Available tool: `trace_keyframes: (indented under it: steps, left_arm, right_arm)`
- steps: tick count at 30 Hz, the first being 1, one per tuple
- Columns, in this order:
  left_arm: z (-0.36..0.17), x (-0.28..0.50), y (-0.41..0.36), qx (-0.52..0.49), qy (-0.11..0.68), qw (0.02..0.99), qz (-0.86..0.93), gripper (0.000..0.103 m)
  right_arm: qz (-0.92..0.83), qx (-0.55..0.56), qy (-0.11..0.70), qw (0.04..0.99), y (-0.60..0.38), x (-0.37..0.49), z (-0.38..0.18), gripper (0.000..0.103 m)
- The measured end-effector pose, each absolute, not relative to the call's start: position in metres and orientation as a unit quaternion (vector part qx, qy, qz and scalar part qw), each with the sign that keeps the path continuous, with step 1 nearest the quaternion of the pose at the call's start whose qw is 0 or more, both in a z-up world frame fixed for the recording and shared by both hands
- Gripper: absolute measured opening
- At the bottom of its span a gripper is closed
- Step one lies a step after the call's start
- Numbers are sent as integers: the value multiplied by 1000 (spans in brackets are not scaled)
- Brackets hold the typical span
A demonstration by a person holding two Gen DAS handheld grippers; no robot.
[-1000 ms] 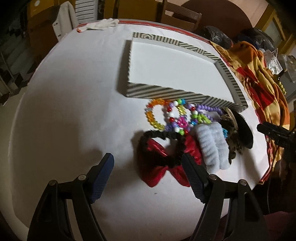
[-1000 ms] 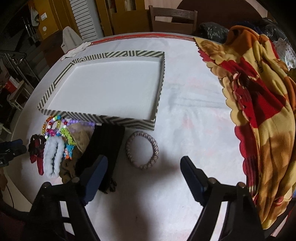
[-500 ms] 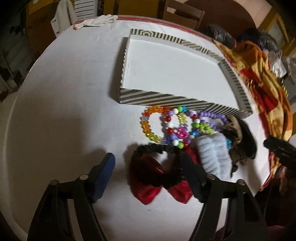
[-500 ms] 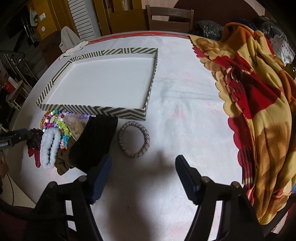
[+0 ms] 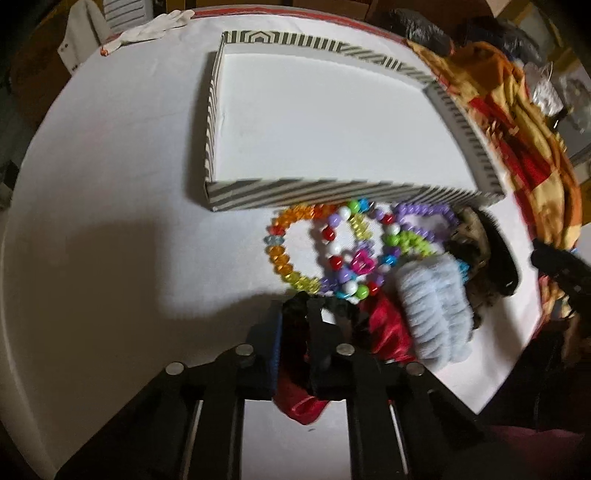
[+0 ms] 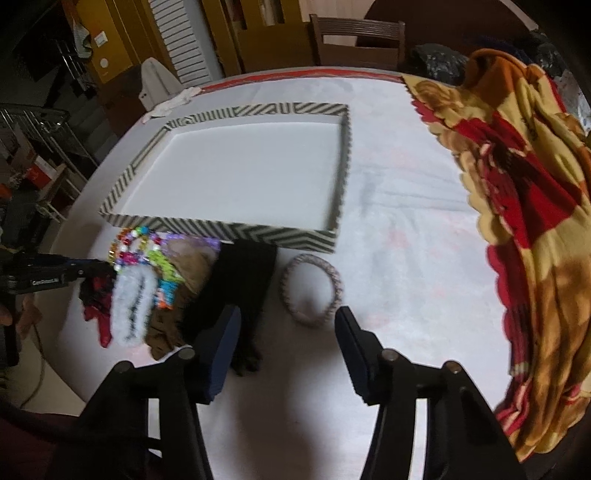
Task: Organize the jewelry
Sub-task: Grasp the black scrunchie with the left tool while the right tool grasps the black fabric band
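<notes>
My left gripper (image 5: 295, 328) is shut on the red bow with black scrunchie (image 5: 384, 325) at the near end of a jewelry pile. The pile holds colourful bead bracelets (image 5: 332, 247), a pale blue fluffy scrunchie (image 5: 432, 302) and dark hair pieces (image 5: 480, 254). A striped shallow box (image 5: 317, 192) with a white floor lies just beyond. In the right wrist view, my right gripper (image 6: 288, 343) is open above the cloth, just short of a braided bangle (image 6: 314, 291). The pile (image 6: 147, 280) and the box (image 6: 229, 229) lie to its left.
A red and yellow blanket (image 6: 517, 206) covers the table's right side. A white glove (image 5: 155, 26) lies at the far edge. A chair (image 6: 358, 37) stands behind the round white table (image 5: 92, 184). The left gripper also shows in the right wrist view (image 6: 44, 277).
My left gripper moved forward and closed on the red bow with its black scrunchie. My right gripper drew nearer the bangle and stayed open.
</notes>
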State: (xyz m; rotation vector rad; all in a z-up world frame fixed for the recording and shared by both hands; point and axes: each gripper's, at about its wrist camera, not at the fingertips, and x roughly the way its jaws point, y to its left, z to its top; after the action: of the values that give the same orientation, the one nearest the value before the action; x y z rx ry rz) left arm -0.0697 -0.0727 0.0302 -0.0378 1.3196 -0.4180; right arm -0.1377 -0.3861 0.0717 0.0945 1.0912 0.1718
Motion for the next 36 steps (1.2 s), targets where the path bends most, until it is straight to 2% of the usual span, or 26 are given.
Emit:
trace_keyframes:
  steps: [10, 14, 18, 29, 30, 31, 32, 33, 34, 36]
  left_arm:
    - [56, -62, -51, -104, 597, 763, -227, 0]
    - [56, -57, -46, -110, 596, 765, -218, 0]
    - [57, -54, -29, -159, 589, 762, -217, 0]
    - [72, -50, -42, -126, 570, 782, -220, 0]
    - [74, -50, -44, -123, 567, 783, -224, 0]
    - [77, -50, -44, -122, 565, 784, -228, 0]
    - [82, -49, -45, -120, 561, 786, -233, 0]
    - [86, -48, -47, -119, 557, 787, -237, 0]
    - [89, -48, -47, -118, 555, 788, -239, 0]
    - [98, -44, -48, -115, 547, 792, -246, 0]
  right_arm:
    - [116, 84, 540, 829, -364, -121, 61, 55]
    - [115, 81, 545, 827, -361, -119, 58, 55]
    - [111, 70, 546, 827, -359, -119, 60, 55]
    - [106, 81, 556, 821, -359, -110, 51, 56]
    - [109, 88, 563, 814, -359, -107, 45, 52]
    - [117, 103, 570, 806, -360, -105, 40, 32]
    - [128, 126, 579, 795, -362, -103, 33, 25]
    - [128, 147, 585, 788, -365, -103, 29, 22]
    - [125, 153, 582, 789, -367, -104, 30, 13]
    - [126, 157, 572, 795, -371, -109, 40, 9]
